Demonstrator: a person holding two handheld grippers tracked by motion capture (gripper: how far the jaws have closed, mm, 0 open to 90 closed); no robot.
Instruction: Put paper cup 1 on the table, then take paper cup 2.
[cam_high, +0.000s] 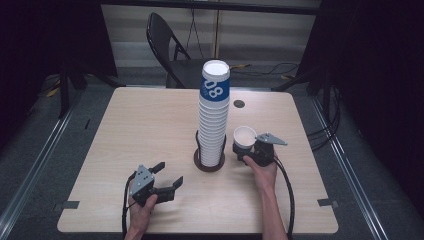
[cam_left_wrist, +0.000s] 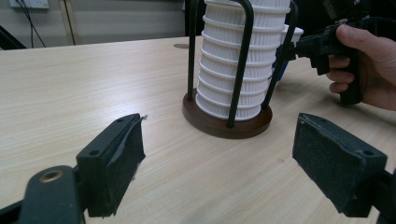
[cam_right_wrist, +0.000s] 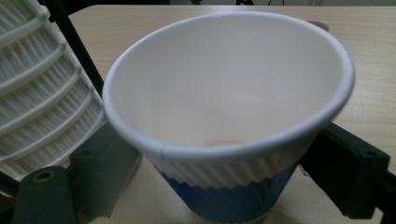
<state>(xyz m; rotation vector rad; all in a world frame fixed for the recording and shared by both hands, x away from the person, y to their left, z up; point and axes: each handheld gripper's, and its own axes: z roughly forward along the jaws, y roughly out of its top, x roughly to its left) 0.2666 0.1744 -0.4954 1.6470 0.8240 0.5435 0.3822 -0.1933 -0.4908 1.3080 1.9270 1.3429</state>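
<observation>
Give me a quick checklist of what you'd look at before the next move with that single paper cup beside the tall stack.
1. Single cup upright on the table: ok, mouth up and empty.
2. Right gripper around the cup: ok, a jaw on each side.
3. Right pads pressing the cup wall: cannot tell; they look just clear of it.
4. Cup clear of the cup stack and its holder: ok, it stands beside them, apart.
5. Left gripper out of the way: ok, open, empty, nearer the person than the holder.
6. Stack steady between the holder's rods: ok, it stands straight.
</observation>
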